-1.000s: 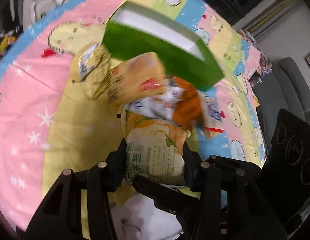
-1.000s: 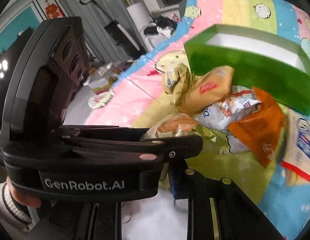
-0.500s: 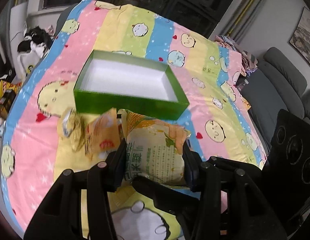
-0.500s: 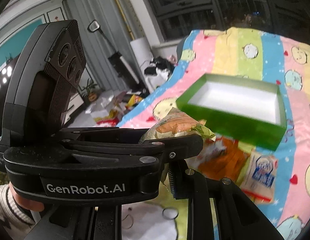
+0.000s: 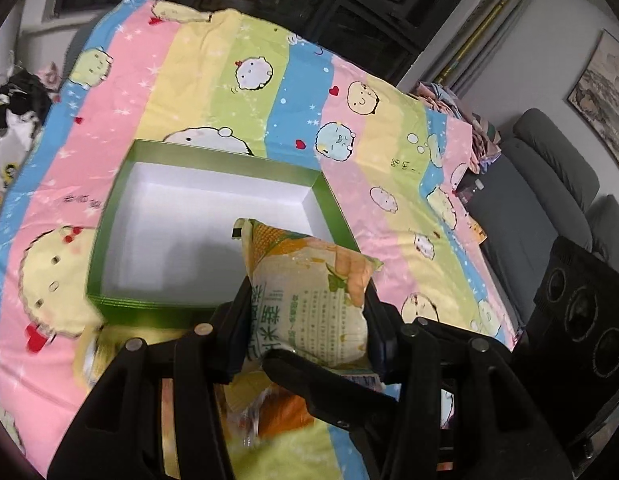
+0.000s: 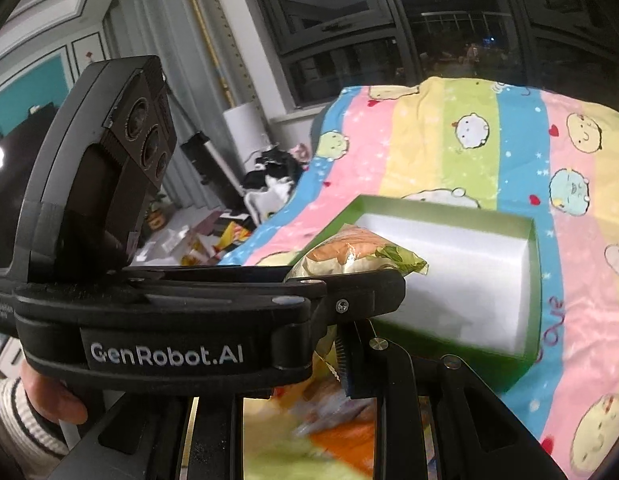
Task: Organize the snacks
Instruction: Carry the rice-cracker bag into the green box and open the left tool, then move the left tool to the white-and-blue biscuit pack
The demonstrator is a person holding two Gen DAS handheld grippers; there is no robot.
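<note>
One puffy corn-snack packet [image 5: 309, 300], clenched in the left gripper [image 5: 307, 316], now hangs over the empty green box [image 5: 333, 216], lifted off the pile; right gripper's [image 6: 345, 340] jaws: cannot tell.

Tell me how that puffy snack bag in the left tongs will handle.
The snack bag looks air-puffed, so probably light and squashy. Its glossy film may slip between the left tongs. The crimped top edge sags sideways, so it is likely floppy when dropped into the green box.
</note>
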